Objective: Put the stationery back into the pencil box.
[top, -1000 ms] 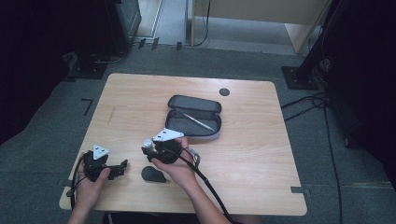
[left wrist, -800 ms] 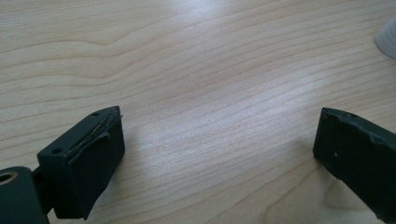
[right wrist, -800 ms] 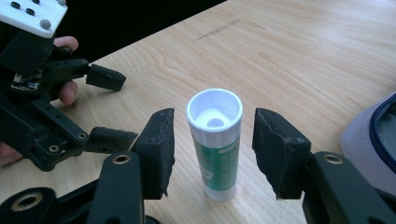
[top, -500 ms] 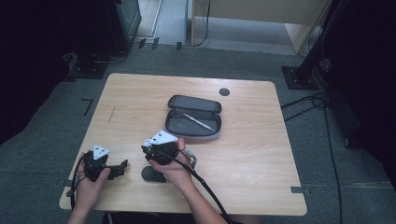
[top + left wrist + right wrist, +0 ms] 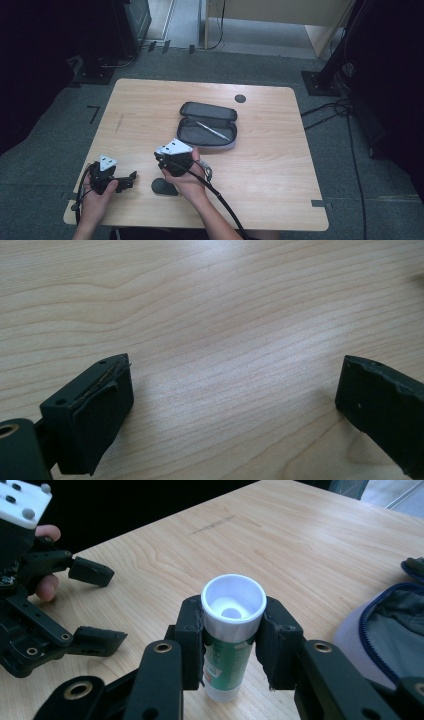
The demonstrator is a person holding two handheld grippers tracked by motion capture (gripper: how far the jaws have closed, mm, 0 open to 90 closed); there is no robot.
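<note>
Glue stick [image 5: 227, 645] stands upright, clamped in the just-closing right gripper [image 5: 231, 645]; bare worktop [image 5: 300, 545] lies ahead, and the left gripper [image 5: 235, 405] gapes empty.

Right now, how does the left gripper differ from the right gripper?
The right gripper has just been closing, and its jaws now clamp a white-capped green glue stick standing upright; the left gripper has its jaws spread wide over bare wooden table, holding nothing. Both are black two-jaw grippers.
</note>
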